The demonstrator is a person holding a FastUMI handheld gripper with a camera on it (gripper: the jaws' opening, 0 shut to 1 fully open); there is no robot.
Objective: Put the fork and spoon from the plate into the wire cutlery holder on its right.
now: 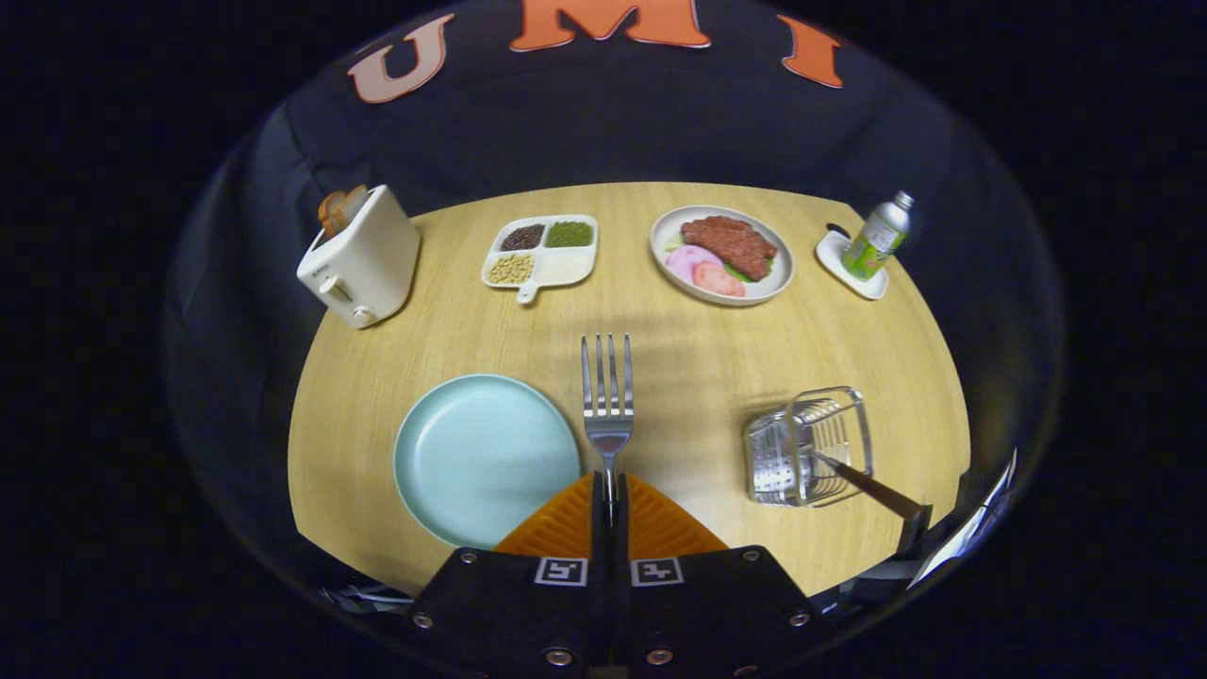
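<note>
Gripper view: the gripper has its jaws clamped on the handle of a shiny metal fork, whose four tines point ahead over the pale wood-grain tabletop. Square printed markers sit on the gripper body; no legible writing. Just left of the fingers lies a round, smooth light-blue plate, bare. To the right stands the wire cutlery holder, a dark-handled utensil leaning out of it. Beyond: a cream toaster, a divided dish of beans, a plate of food, a labelled bottle, text too small to read.
</note>
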